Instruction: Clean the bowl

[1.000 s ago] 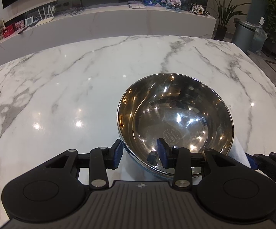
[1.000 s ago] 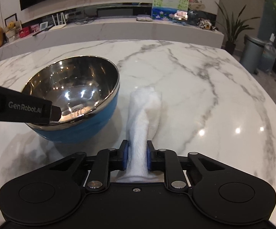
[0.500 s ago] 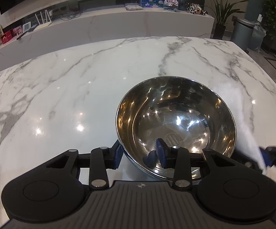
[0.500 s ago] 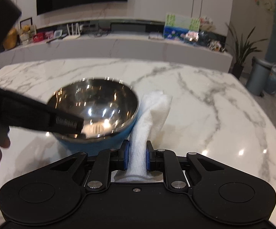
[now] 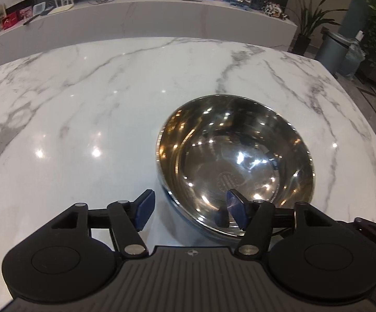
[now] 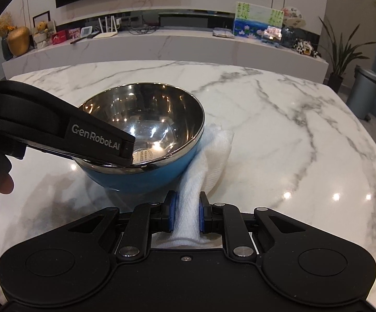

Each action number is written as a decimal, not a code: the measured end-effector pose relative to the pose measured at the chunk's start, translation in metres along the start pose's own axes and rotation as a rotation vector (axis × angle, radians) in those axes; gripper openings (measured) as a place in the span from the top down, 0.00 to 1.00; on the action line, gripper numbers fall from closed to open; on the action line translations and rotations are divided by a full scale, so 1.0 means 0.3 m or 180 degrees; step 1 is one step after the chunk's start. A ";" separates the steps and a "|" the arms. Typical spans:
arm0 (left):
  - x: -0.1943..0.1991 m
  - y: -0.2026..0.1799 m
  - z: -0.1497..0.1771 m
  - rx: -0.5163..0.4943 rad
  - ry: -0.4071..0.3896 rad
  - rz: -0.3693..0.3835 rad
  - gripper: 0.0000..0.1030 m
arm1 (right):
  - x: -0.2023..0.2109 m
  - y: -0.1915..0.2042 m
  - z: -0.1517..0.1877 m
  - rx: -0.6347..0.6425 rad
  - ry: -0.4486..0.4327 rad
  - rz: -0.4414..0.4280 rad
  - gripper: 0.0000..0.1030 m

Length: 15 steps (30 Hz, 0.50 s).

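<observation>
Marble table (image 6: 279, 135), "GenRobot.AI" hand-held gripper (image 6: 125, 153)

My left gripper (image 5: 189, 209) and right gripper (image 6: 186, 214): matte black, blue pads, silver screws, white "GenRobot.AI" lettering.
</observation>
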State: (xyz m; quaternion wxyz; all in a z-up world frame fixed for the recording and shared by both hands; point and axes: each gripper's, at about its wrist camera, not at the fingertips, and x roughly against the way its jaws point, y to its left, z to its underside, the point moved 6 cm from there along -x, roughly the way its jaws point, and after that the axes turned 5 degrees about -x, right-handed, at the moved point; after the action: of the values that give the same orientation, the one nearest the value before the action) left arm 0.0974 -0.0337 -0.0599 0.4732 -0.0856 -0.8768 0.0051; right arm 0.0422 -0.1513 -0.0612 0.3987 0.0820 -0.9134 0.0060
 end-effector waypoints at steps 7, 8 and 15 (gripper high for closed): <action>-0.013 -0.015 -0.014 -0.0065 -0.0026 0.0033 0.52 | 0.043 -0.046 -0.042 -0.0126 -0.0228 0.0081 0.86; -0.015 -0.017 -0.016 -0.0072 -0.0030 0.0037 0.52 | 0.056 -0.056 -0.054 -0.0144 -0.0301 0.0097 0.86; -0.022 -0.031 -0.029 -0.0122 -0.0047 0.0038 0.52 | 0.070 -0.060 -0.065 -0.0078 -0.0352 0.0081 0.86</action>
State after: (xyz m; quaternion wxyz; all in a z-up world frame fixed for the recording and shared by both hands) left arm 0.1069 -0.0446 -0.0596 0.4650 -0.0999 -0.8796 -0.0082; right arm 0.0452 -0.1708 -0.0335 0.3485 0.0657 -0.9350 -0.0046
